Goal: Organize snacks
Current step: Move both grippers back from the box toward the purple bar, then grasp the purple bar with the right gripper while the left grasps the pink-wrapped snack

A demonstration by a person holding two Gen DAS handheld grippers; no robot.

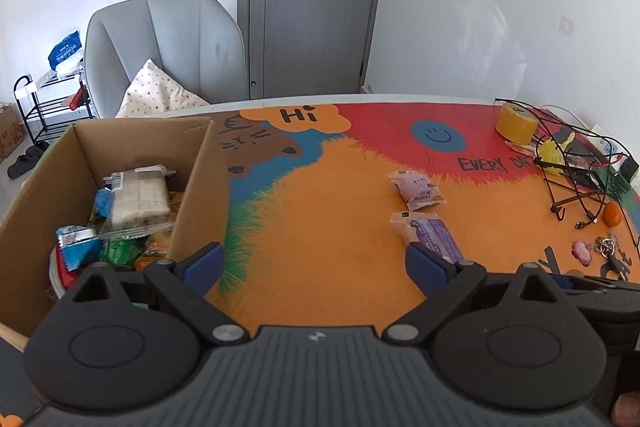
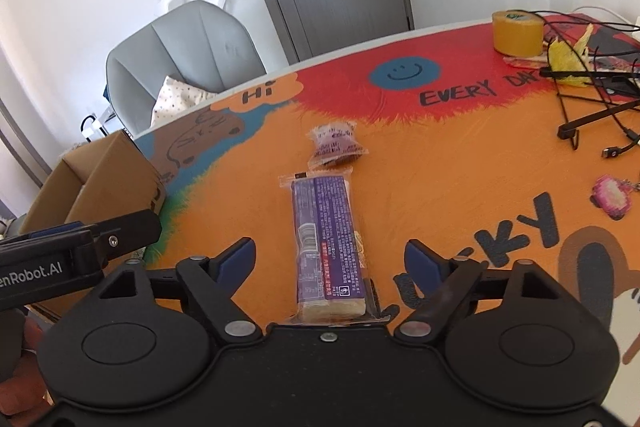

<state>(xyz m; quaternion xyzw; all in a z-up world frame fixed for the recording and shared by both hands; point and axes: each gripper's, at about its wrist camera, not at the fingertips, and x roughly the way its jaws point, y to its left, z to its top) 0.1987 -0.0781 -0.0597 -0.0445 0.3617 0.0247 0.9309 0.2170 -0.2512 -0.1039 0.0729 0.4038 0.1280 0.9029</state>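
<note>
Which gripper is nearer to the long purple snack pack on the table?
Right. The right gripper is open around the purple pack, one finger each side. The left gripper is open beside the box, pack off to its right.

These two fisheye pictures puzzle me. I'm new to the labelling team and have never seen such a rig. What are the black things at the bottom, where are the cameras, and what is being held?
Each picture comes from a camera mounted on a handheld gripper, looking forward along its two blue-tipped fingers. The black parts are the grippers themselves. The left gripper is open and holds nothing; beside it stands a cardboard box already holding snacks. The right gripper is also open, its fingers on either side of a long purple snack pack lying on the colourful table mat. A small round purple snack lies beyond it. Nothing is gripped yet.
</note>
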